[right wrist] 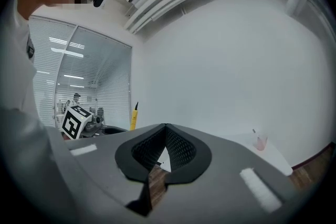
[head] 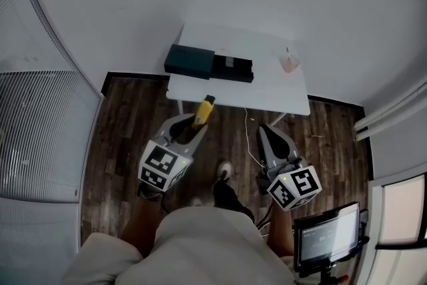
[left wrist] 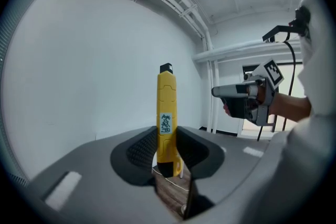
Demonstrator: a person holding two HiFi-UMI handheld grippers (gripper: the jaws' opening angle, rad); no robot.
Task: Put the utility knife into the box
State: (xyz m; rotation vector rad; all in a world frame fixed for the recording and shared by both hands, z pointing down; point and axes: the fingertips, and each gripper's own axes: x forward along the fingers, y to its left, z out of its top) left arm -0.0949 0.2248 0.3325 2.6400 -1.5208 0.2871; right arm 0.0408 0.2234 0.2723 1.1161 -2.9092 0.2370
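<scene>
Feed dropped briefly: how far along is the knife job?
Done: the left gripper is shut on the yellow utility knife. In hand: knife held in the air near the table. Left: carry it to the dark box and put it inside. The right gripper is shut and empty.

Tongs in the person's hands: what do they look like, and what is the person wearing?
The left tongs and right tongs have smooth grey shells with black mesh-textured pads. Each carries a white cube printed with black square markers, and small white strips sit on the shells. The person wears a light-coloured top.
</scene>
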